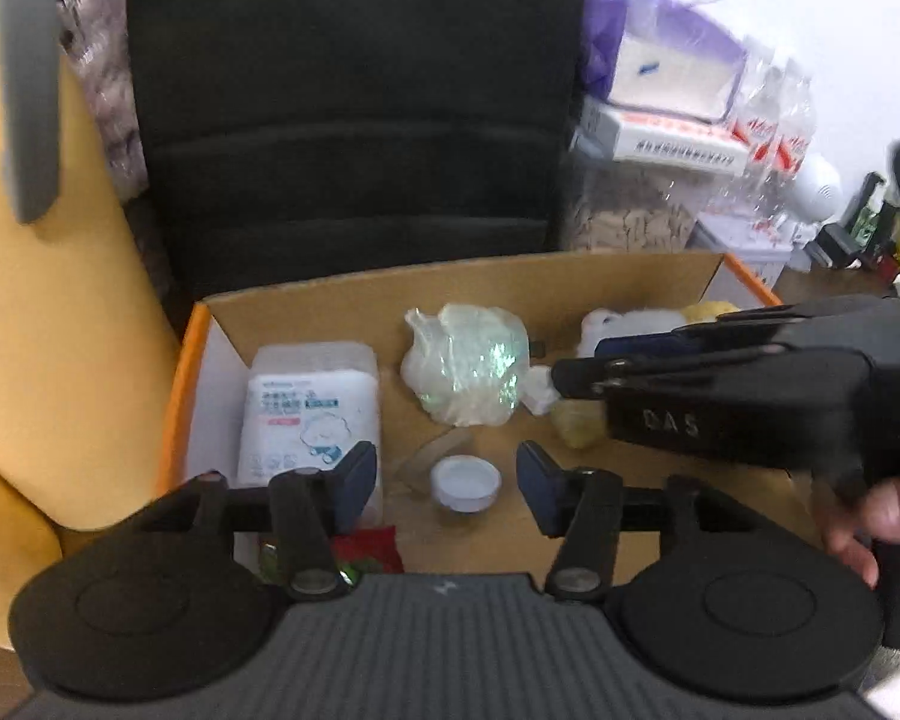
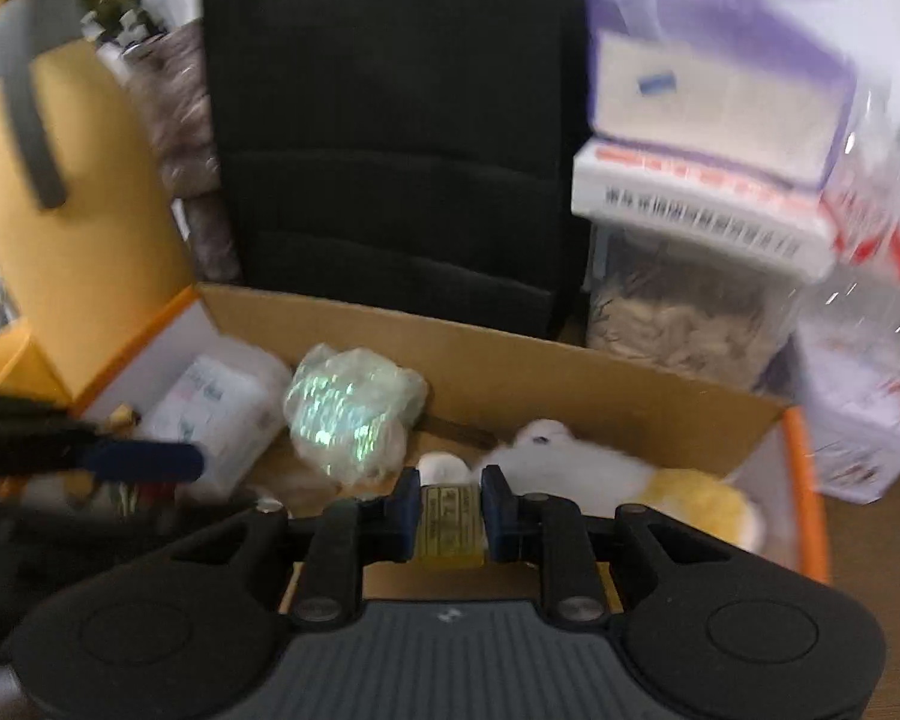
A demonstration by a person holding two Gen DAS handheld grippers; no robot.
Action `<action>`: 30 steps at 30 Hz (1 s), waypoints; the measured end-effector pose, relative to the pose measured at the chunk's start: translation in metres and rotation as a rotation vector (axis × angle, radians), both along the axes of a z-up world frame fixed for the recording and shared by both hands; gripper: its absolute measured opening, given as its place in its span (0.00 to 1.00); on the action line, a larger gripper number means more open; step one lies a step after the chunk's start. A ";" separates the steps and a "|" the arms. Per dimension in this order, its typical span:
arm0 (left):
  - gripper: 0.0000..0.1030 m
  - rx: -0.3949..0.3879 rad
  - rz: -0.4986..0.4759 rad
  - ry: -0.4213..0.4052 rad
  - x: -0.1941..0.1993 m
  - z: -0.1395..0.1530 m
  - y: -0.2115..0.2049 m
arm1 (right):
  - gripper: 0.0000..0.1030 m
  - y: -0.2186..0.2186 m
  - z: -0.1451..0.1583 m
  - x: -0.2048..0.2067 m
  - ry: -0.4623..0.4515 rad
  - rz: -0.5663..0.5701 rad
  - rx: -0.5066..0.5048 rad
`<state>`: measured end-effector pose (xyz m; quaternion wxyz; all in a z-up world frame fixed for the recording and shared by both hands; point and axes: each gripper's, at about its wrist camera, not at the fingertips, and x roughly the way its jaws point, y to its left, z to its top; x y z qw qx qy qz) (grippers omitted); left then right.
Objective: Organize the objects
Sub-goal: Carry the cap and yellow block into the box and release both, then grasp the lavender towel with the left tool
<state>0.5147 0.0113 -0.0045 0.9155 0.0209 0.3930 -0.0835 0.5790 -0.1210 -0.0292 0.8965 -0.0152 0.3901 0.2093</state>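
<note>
left wrist view: the left gripper (image 1: pixel 447 483) hangs over the near edge of the cardboard box (image 1: pixel 354 294), fingers apart with nothing between them; below the gap a small white-capped jar (image 1: pixel 465 483) sits on the box floor; a white tissue pack (image 1: pixel 312 414) lies by the left wall, a crumpled clear bag (image 1: pixel 465 363) near the back wall; the right gripper (image 1: pixel 576 375) reaches in from the right edge.

right wrist view: the right gripper (image 2: pixel 450 516) is clamped on a small yellow labelled item (image 2: pixel 450 525) above the box's near edge; a white and yellow plush toy (image 2: pixel 600 474) lies in the right corner.
</note>
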 end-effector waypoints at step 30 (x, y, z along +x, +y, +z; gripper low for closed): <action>0.95 -0.040 0.073 -0.268 -0.425 0.001 -0.022 | 0.71 -0.101 -0.006 -0.443 -0.104 -0.136 0.159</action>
